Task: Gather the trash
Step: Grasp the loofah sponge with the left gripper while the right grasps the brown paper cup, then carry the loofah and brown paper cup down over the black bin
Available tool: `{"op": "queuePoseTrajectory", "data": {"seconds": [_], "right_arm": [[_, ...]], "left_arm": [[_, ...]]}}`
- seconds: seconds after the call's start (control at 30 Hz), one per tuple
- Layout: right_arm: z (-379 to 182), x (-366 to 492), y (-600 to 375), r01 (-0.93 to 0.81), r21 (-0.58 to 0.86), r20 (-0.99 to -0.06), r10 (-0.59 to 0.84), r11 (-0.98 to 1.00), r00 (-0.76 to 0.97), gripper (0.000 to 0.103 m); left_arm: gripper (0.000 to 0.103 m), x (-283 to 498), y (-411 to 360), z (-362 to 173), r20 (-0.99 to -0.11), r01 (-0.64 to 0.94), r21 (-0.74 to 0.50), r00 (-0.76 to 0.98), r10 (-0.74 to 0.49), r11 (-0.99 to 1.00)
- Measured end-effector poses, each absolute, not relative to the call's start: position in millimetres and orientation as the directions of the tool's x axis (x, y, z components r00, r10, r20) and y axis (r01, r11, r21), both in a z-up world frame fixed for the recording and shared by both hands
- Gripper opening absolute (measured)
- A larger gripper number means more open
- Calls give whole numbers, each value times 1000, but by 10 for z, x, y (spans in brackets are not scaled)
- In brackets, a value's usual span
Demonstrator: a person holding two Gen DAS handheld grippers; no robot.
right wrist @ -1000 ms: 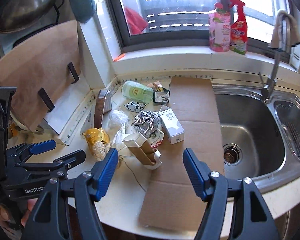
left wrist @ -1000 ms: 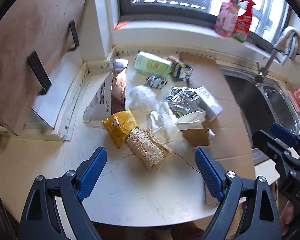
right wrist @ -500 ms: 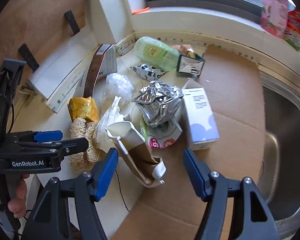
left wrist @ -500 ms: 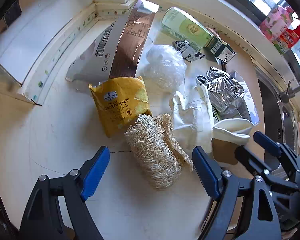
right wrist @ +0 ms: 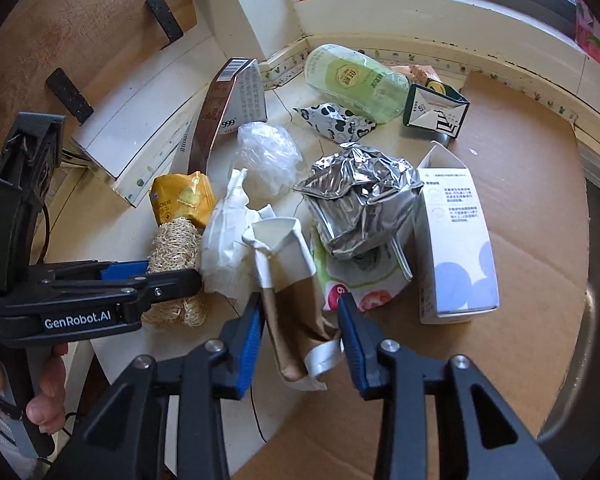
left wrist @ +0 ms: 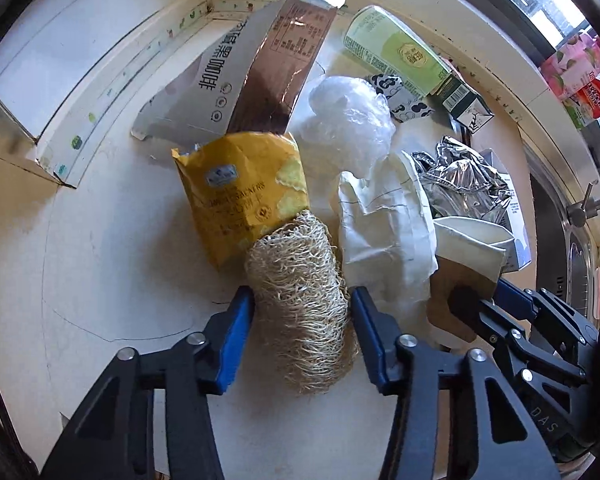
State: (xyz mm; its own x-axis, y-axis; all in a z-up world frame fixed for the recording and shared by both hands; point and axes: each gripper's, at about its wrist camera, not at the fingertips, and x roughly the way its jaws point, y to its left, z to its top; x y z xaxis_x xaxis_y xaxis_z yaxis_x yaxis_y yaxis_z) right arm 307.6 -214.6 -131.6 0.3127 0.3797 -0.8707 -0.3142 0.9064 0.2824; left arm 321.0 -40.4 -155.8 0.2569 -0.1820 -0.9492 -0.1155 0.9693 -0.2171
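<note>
Left gripper point(left wrist: 302, 306) down over the loofah scrubber point(left wrist: 300, 312), blue fingers point(left wrist: 236, 328) just closed in and pressing both sides of the fibrous roll; far end of the roll lying on the yellow cracker bag point(left wrist: 240, 196). Right gripper point(right wrist: 300, 320) low over the flattened brown-and-white paper carton point(right wrist: 292, 284), fingers point(right wrist: 250, 336) likewise just closed in, narrow, one touching each flank of the carton. Both pieces resting near the front edge of the pale table point(left wrist: 112, 280), at the near end of the trash heap.

Further back in the heap: crumpled white paper point(left wrist: 384, 236) between loofah and carton, a clear plastic wad point(right wrist: 268, 156), crushed silver foil bag point(right wrist: 364, 200), a white and pale-blue box point(right wrist: 456, 248) lying on the cardboard sheet point(right wrist: 532, 216) that covers the right part of the table. Toward the back edge, under the window sill: a green bottle point(right wrist: 352, 80) on its side, a black-and-white patterned wrapper point(right wrist: 336, 120), a small dark green carton point(right wrist: 436, 110), a flattened brown and grey box point(left wrist: 256, 72) near the back left corner.

A person's hand point(right wrist: 44, 384) around the left gripper's handle at the lower left of the right wrist view
</note>
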Motion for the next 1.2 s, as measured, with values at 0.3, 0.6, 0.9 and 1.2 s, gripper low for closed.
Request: {"op": "queuePoseTrajectory", "data": {"seconds": [0.3,0.6,0.9,1.2], "right_arm": [[-1150,2967,-2250,-314,295,-849,398,902,348,34],[-886,2774,-2344,-283,340,-809,433,897,397,34],[-537,2339,-2263,-259,334,-784,420,906,457,34],[-138,1615,-2112,-186,354,-739,397,916,545,34]], "left_arm": [[36,3029,-363,-1325,-946,-120,-166,300,-124,979],[36,2670,-311,-933,-921,-99,-113,383,-67,989],[36,2242,-255,-589,-885,-35,-120,456,-91,992],[36,1684,-149,-313,-850,65,-109,511,-127,992]]}}
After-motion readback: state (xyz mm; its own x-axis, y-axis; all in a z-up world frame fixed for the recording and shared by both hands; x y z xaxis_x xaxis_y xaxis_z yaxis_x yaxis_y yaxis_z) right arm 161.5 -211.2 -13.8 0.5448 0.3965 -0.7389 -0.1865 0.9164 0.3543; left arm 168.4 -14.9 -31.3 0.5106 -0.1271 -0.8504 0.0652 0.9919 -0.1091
